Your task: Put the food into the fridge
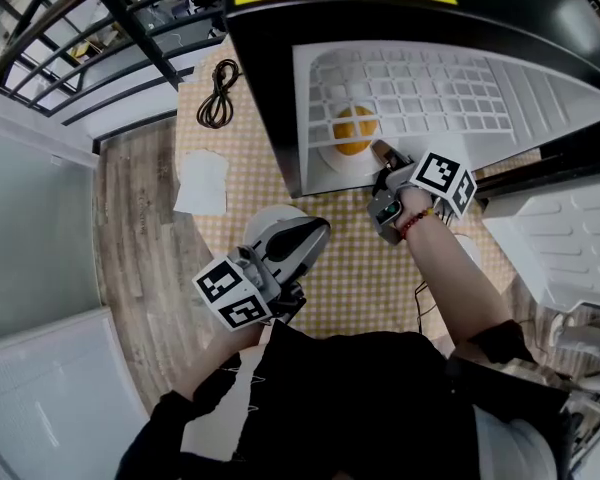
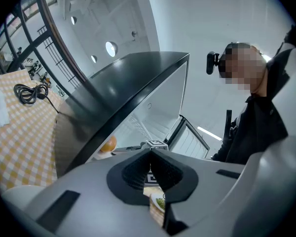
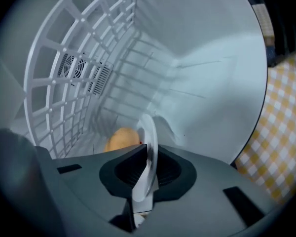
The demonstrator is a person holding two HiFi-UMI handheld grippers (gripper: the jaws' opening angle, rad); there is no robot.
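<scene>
A white plate [image 1: 338,156] with an orange-yellow food [image 1: 353,130] on it lies on the floor of the open black fridge [image 1: 270,88]. My right gripper [image 1: 382,155] reaches into the fridge and is shut on the plate's near rim. In the right gripper view the plate's rim [image 3: 149,147] stands edge-on between the jaws, with the food [image 3: 121,138] behind it. My left gripper [image 1: 318,232] hangs over the table in front of the fridge, shut and holding nothing, above a round white dish [image 1: 268,220]. In the left gripper view its gripper [image 2: 151,152] points toward the fridge, and a plate with green food [image 2: 160,202] shows below.
The fridge stands on a yellow checked tablecloth [image 1: 360,268]. Its white-lined door [image 1: 565,233] hangs open to the right. A white wire shelf [image 1: 420,93] spans the inside above the plate. A black coiled cable [image 1: 218,93] and a white cloth [image 1: 202,181] lie at the table's left.
</scene>
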